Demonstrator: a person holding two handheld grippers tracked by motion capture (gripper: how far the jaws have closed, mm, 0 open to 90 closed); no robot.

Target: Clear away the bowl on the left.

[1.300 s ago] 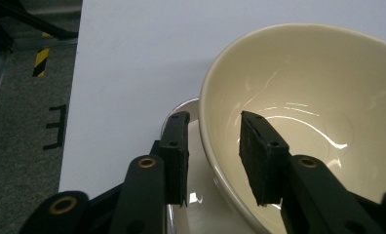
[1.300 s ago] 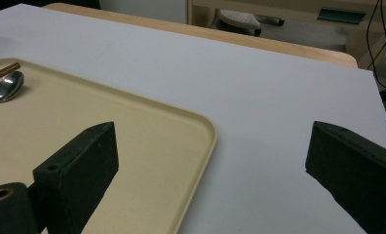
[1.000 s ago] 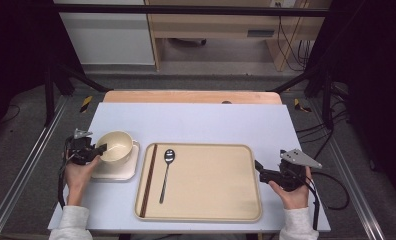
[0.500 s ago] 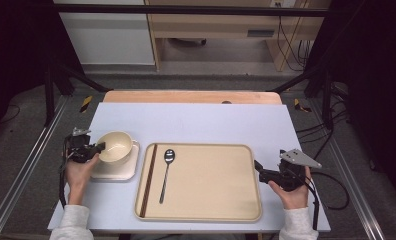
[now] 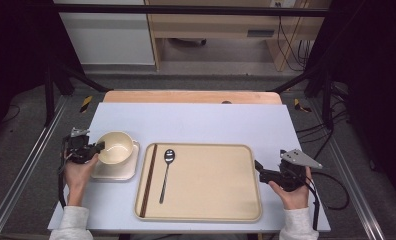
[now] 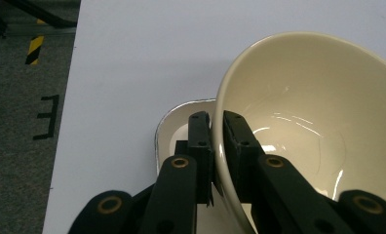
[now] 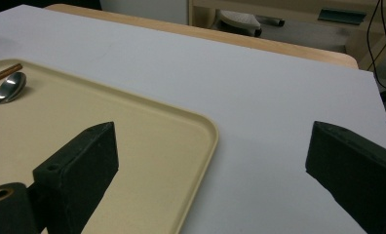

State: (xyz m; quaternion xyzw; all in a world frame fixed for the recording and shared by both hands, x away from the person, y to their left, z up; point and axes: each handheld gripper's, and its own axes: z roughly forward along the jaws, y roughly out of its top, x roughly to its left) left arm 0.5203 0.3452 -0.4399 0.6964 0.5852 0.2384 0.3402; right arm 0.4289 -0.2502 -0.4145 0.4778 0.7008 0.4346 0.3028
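Grey carpeted floor (image 5: 31, 135) surrounds the white tabletop (image 5: 196, 125); beyond the tabletop stand a white cabinet (image 5: 106, 35) and a wooden desk (image 5: 221, 25), cables (image 5: 291, 45) hanging nearby.

A beige tray (image 5: 206, 197) lies on the counter (image 5: 196, 122). A spoon (image 5: 166, 170) and brown chopsticks (image 5: 148, 180) rest inside it, well apart.

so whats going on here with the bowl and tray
A person holds a hand-held gripper in each hand. The left hand-held gripper has just been closing and now pinches the rim of the cream bowl, which sits on a small plate. The right hand-held gripper waits open beside the tray, which holds a spoon and chopsticks.
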